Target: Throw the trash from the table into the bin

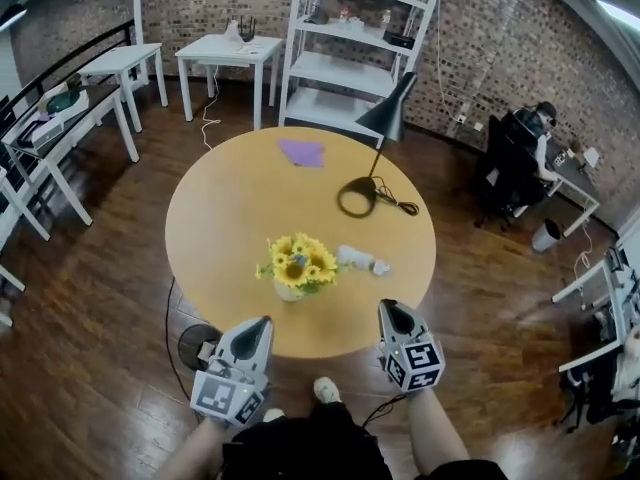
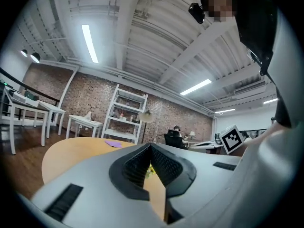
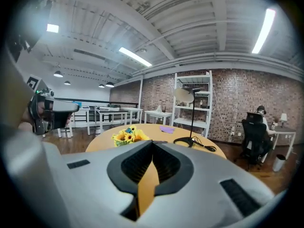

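Both tools hang at the bottom of the head view, at the near edge of the round tabletop (image 1: 230, 208): the left tool (image 1: 262, 321) at lower left, the right tool (image 1: 390, 307) at lower right, each with its jaws pressed together and nothing between them. A pale crumpled piece of trash (image 1: 362, 260) lies on the tabletop right of centre, just beside a vase of sunflowers (image 1: 296, 265) and above the right tool's tip in the frame. A purple sheet of paper (image 1: 301, 152) lies flat near the far edge, toward the top. Right of it a black desk lamp (image 1: 392, 113) stands with its ring base and cord on the wood. A white shelf unit (image 1: 345, 68) stands against the brick wall (image 1: 200, 8) at the top, and a white bin (image 1: 547, 235) stands on the floor (image 1: 100, 298) at far right beside a desk (image 1: 575, 183).
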Action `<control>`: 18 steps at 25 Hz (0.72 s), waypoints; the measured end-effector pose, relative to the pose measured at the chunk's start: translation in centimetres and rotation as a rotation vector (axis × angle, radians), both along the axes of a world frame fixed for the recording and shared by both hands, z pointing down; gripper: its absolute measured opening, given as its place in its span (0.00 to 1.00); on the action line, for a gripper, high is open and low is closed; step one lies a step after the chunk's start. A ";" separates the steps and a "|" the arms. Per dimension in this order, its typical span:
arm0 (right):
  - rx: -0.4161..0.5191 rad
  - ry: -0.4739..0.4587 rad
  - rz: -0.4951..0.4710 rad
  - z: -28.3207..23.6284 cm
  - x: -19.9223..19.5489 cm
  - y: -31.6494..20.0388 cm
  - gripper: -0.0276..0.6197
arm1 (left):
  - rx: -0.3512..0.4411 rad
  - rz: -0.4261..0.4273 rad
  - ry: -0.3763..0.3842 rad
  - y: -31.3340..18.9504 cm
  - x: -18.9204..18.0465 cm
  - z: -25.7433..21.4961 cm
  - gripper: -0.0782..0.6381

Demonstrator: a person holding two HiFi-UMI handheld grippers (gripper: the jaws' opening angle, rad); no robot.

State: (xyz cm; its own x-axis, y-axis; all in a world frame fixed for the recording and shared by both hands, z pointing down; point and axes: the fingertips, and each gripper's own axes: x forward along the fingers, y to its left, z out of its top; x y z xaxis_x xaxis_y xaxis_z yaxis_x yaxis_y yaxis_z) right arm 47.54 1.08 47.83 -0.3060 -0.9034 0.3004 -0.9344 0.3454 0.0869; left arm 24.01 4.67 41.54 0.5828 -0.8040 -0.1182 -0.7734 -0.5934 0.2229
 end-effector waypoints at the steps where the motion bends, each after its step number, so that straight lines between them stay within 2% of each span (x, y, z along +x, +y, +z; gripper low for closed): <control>1: -0.007 -0.007 -0.012 0.4 0.2 -0.9 0.05 | -0.011 -0.029 0.002 -0.7 -0.3 0.3 0.11; 6: -0.013 -0.032 -0.075 0.8 2.2 -4.2 0.05 | -0.048 -0.161 0.038 -4.0 -0.3 0.8 0.11; 10: -0.040 -0.047 -0.151 2.3 4.0 -7.8 0.06 | -0.038 -0.232 0.015 -5.8 -0.3 0.3 0.11; 12: -0.075 -0.018 -0.214 3.7 4.2 -9.3 0.15 | -0.028 -0.270 0.007 -6.0 -0.4 0.1 0.11; 16: -0.133 0.067 -0.314 7.0 4.2 -11.8 0.17 | -0.022 -0.344 -0.007 -5.9 -0.4 0.1 0.11; 18: -0.182 0.114 -0.368 9.0 4.0 -13.4 0.33 | -0.028 -0.383 -0.019 -5.9 -0.2 0.2 0.11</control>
